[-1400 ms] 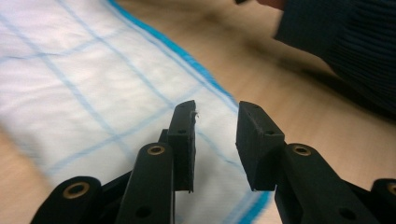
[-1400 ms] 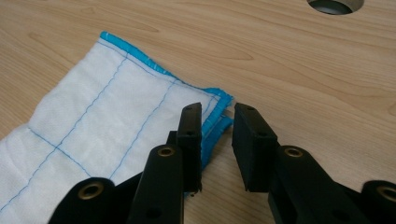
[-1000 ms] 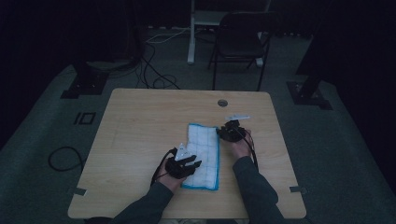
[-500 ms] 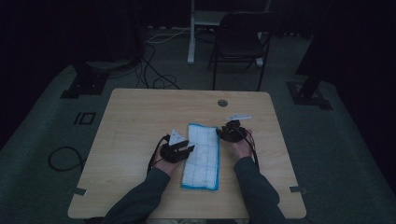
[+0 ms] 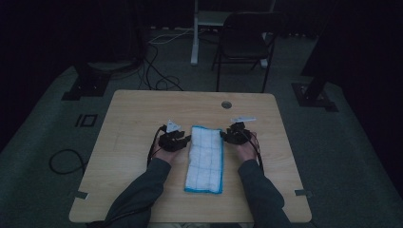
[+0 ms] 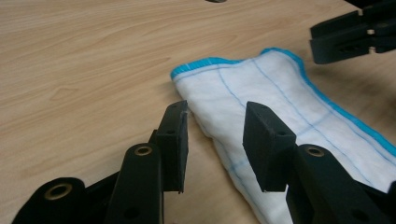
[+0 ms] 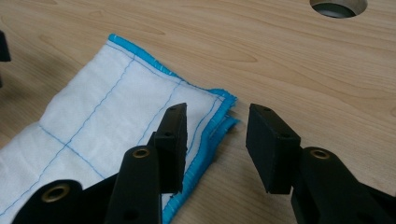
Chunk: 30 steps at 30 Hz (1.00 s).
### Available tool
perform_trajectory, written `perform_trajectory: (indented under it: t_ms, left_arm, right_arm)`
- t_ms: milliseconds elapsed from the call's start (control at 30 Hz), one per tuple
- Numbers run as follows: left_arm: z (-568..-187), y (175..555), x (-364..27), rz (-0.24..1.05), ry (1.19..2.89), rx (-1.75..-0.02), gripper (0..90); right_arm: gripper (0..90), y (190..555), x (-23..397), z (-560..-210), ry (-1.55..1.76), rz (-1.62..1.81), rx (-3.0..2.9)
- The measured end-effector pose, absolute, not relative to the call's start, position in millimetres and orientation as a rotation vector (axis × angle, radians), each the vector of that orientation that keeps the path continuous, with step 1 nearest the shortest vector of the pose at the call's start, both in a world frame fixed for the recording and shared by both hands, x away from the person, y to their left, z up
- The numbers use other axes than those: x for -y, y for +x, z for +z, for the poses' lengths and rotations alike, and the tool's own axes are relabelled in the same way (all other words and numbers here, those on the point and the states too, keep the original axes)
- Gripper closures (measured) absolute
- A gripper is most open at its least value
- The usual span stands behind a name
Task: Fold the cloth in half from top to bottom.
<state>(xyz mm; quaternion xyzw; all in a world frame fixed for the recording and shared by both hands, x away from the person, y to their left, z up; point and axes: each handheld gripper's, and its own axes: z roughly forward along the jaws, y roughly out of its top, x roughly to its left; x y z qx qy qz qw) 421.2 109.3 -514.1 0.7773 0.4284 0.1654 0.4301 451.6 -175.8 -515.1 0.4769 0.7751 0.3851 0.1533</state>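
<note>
Both claws have just been opening with nothing gripped, left claw [image 5: 182,139] and right claw [image 5: 227,137] flanking the folded white cloth with blue trim [image 5: 205,157] on the pale wooden bench [image 5: 128,118], so a careless regrasp could snag one layer and undo the fold.

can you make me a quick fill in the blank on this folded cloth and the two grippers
1. The white cloth has a ____ border.
2. The cloth lies ____ the left gripper and the right gripper.
3. Both grippers' jaws are ____, with nothing gripped.
4. The table is made of light ____.

Missing words: blue; between; open; wood
</note>
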Motion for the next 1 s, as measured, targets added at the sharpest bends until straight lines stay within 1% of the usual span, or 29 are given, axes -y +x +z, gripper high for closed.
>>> perform_trajectory:
  t_ms: [267, 600, 733, 1000]
  left_arm:
    - [-523.8, 441.8, -103.1, 0.406, 1.960, -1.124, 60.9]
    - [-531.4, 462.3, -92.7, 0.358, 1.974, -1.188, 60.4]
    - [-537.1, 468.5, -92.7, 0.324, 1.959, -1.232, 58.2]
    - [-540.5, 474.2, -90.3, 0.333, 1.972, -1.233, 55.2]
  right_arm:
    - [57.7, 455.2, 172.9, -516.5, 1.398, 1.114, -2.220]
    - [55.8, 463.7, 175.1, -520.2, 1.485, 1.132, -2.194]
    - [55.3, 470.2, 175.8, -525.9, 1.554, 1.134, -2.188]
    - [53.4, 478.4, 166.7, -533.8, 1.608, 1.104, -2.229]
